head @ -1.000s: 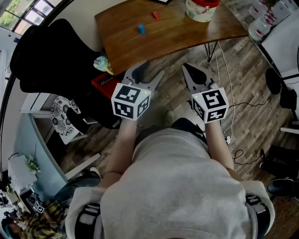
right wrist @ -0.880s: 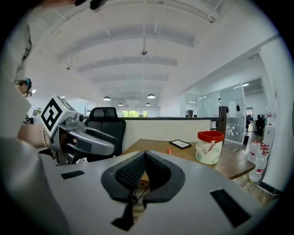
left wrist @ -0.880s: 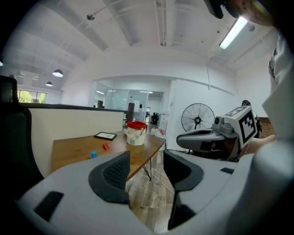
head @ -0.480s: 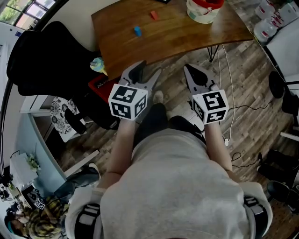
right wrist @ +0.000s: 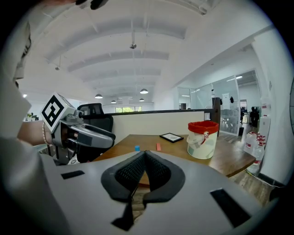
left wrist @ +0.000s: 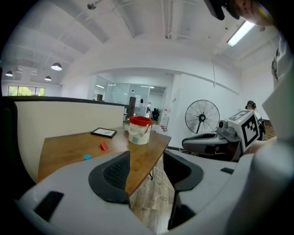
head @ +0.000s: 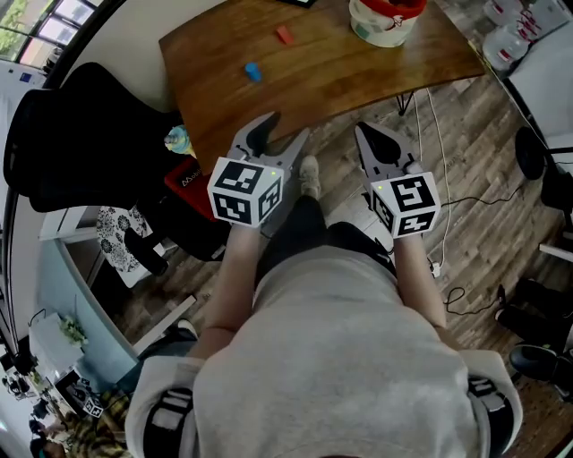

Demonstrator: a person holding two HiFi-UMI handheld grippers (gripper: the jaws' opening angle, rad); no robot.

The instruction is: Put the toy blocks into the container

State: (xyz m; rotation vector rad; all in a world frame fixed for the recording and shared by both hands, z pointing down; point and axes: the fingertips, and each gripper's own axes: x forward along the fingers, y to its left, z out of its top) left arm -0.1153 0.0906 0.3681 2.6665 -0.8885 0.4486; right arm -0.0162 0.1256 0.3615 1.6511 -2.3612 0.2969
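Blue block [head: 253, 71], red block [head: 285, 35], upright container [head: 380, 32]

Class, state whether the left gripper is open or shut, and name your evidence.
Open. The left gripper has its jaws well apart in its own view; only the table edge and the floor show through the gap.

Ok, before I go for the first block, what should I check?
1. Left gripper open and empty: ok, fingers apart with nothing between them.
2. Right gripper ready to grasp: not ok, fingers shut together on nothing.
3. Blue block and red block lying free on the table: ok, apart from each other with nothing on top of them.
4. Container upright on the table: ok.
5. Container has room inside: cannot tell, its inside is not shown clearly.
6. Grippers close enough to the blocks: not ok, both hang over the floor, short of the table edge.
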